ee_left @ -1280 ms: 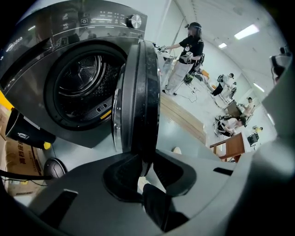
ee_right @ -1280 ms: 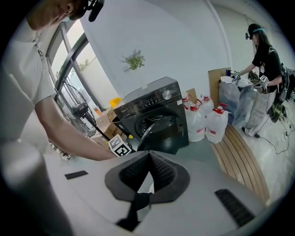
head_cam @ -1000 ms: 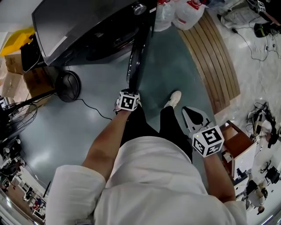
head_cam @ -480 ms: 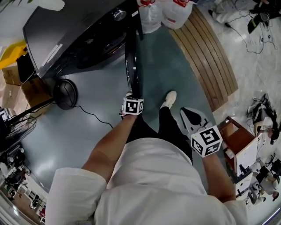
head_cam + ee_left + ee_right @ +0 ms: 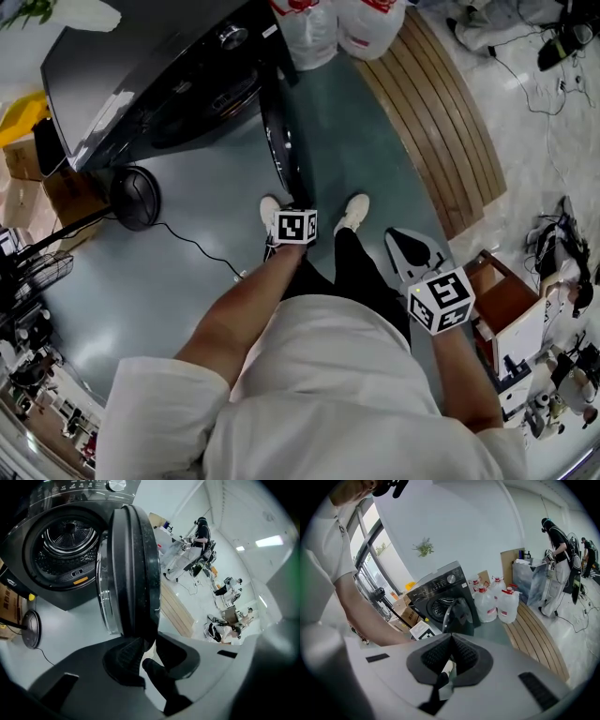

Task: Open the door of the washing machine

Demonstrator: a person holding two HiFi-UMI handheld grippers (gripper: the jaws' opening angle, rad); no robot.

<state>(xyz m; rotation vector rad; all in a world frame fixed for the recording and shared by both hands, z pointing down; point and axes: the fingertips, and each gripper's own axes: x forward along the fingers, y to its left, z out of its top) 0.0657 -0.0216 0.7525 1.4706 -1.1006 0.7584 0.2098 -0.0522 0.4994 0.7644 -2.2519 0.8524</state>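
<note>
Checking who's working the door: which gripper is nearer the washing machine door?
Left. The left gripper is at the door's free edge, jaws closed on its rim. The right gripper hangs by the person's right side, clear of the door.

The left claw [image 5: 142, 641] is clamped on the rim of the black round washer door [image 5: 133, 564], which stands edge-on straight ahead of it and blocks the way forward. Left of the claw, bare grey floor [image 5: 216, 178] runs up to the open steel drum mouth [image 5: 65, 541]. Farther left, a black round fan base [image 5: 136, 197] and its thin black cable [image 5: 202, 246] lie on that floor. Right of the claw a floor lane is clear, hemmed by the curved wooden slatted platform [image 5: 441, 122] and, ahead, clear plastic water jugs [image 5: 337, 28]. Just beneath the claw stand the person's white shoes [image 5: 354, 212].
</note>
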